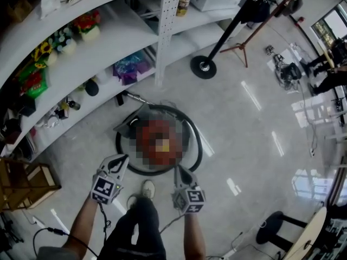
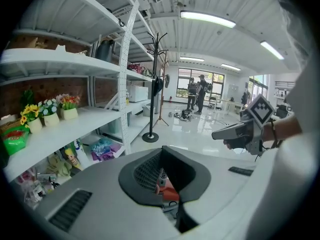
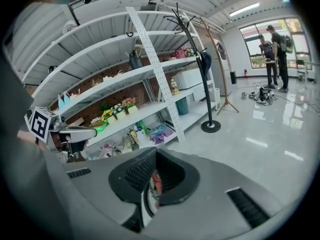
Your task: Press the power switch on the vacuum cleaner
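Here we are above the round red vacuum cleaner point(image 1: 157, 142), sitting on the glossy grey floor point(image 1: 244, 118) with its black hose point(image 1: 193, 131) looped in a ring around it. A mosaic patch covers the top of the vacuum in the head view, so the power switch cannot be picked out. The left gripper point(image 1: 115, 161) hangs over the near-left edge of the vacuum, clear of it, its jaws drawn together with nothing between them. Through the dark padded opening, only a sliver of the red body shows below. The right gripper point(image 1: 179, 170) hovers at the vacuum's near-right edge, just outside the hose ring. Its jaws are also closed and empty, and it is not touching the machine. The person's pale shoe point(image 1: 147, 188) stands just on the near side of the vacuum, between the two grippers. Beyond the vacuum runs the white metal shelving point(image 1: 108, 53). A black coat stand's round base point(image 1: 203, 66) is farther off to its right.
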`<state>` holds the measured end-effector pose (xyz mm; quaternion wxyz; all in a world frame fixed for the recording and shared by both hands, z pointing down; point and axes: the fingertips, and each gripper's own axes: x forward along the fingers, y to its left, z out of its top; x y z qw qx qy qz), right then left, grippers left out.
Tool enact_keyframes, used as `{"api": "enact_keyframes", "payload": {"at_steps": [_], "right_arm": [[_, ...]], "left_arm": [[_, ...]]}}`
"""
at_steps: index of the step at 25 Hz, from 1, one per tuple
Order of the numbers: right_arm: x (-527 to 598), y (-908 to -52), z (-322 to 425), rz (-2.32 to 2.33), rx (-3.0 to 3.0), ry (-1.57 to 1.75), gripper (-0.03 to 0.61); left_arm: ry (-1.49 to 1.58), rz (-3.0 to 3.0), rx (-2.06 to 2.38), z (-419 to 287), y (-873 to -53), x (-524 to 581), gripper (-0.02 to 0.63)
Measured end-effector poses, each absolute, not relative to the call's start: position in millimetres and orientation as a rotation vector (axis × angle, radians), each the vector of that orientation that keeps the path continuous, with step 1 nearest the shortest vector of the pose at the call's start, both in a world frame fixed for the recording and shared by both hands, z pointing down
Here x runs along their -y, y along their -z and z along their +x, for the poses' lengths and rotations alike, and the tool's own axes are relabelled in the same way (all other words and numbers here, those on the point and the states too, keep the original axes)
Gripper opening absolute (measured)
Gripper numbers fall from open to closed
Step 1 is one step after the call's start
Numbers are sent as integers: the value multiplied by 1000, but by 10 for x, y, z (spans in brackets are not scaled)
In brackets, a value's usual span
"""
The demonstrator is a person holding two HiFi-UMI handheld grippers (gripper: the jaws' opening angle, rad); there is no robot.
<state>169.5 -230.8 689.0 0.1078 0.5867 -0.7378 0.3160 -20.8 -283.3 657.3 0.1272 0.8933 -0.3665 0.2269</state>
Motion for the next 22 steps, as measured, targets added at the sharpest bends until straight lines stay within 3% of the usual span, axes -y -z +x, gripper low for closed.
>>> {"api": "enact_keyframes", "payload": {"at_steps": [22], "right_arm": [[2310,-7927,1642,1680,2138,-994,12]], "left_arm": [[-700,2563,1016,-210,-7471,2741,6]]}}
